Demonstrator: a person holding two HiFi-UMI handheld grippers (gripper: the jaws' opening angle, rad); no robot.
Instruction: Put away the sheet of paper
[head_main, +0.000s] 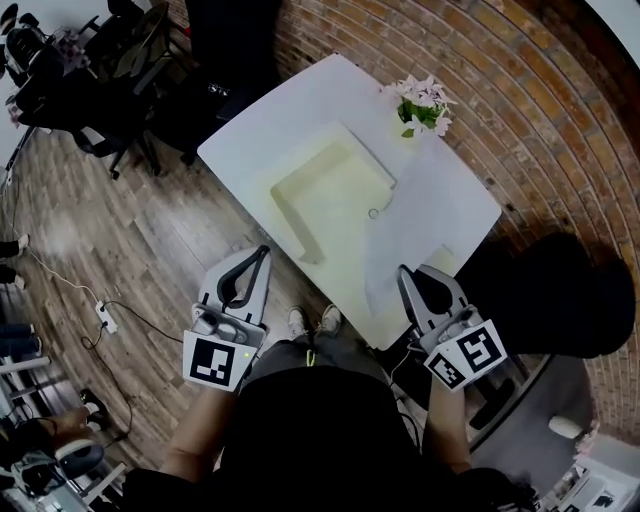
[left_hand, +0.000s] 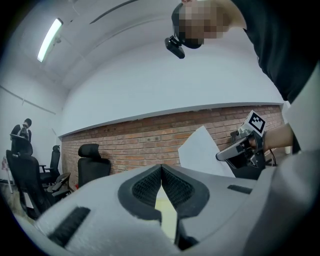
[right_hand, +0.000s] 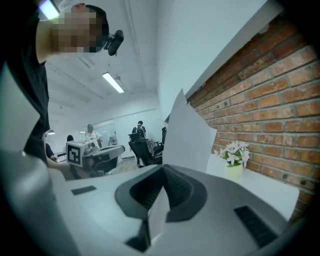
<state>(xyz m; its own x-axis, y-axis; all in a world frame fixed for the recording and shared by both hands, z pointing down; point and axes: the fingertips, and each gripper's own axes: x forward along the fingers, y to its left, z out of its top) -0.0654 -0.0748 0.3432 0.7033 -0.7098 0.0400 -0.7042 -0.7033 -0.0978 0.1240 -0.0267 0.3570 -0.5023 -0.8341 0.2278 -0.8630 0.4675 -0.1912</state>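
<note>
The right gripper (head_main: 405, 272) is closed tight on the sheet of paper (right_hand: 187, 132), lifted above the table's (head_main: 300, 120) near edge. The left gripper (head_main: 262, 252) is closed and empty. The next move is probably to carry the sheet into the tray (head_main: 335, 195).

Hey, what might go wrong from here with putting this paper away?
1. The right gripper pinches the sheet of paper by one edge only, so it could slip or crease.
2. The left gripper is shut and off the sheet, giving no support.
3. The flower pot stands near the pale yellow tray; a swinging sheet might tip it.
</note>
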